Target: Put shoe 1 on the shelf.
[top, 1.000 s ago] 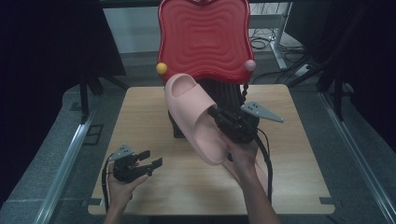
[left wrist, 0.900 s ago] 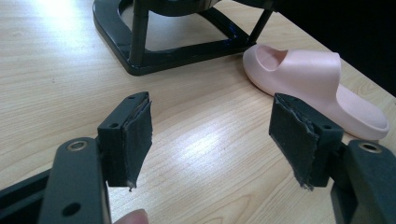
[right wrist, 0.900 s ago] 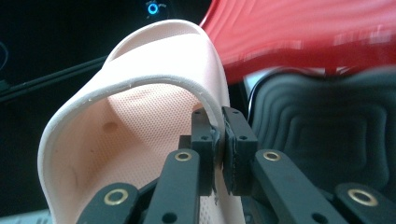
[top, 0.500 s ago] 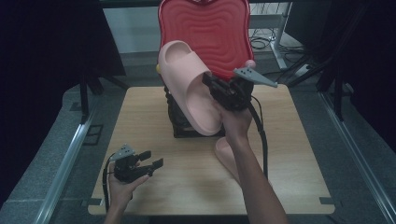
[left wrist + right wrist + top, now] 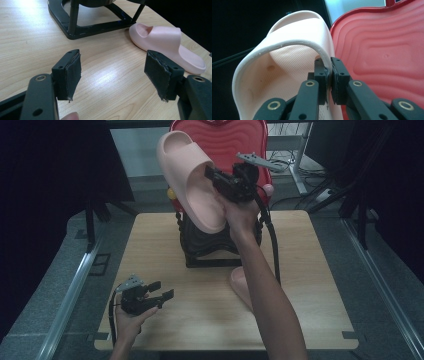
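Slipper (image 5: 287, 75), pale pink, is pinched by its side wall between the nearly closed jaws of the right gripper (image 5: 329, 75); in the high view it is held up (image 5: 192, 180) above the table, in front of a red ribbed panel (image 5: 225, 140) that tops a black stand (image 5: 210, 245). The left gripper (image 5: 112, 72) is kept low near the table's front edge with its jaws wide apart and nothing between them. A second slipper (image 5: 170, 47) of the same pink lies flat on the table, just beside the stand's base.

Judged from this, the step in hand is the carrying of the lifted slipper toward the stand, presumably to be hung or set there. For the next move, the thin wall must be kept firmly clamped while the shoe is guided to its place, since so narrow a grip could let it swing or slip.

A light wooden table (image 5: 320, 295) serves as the work surface. Grey carpet, metal rails and dark curtains are seen around it, with cables at the far side
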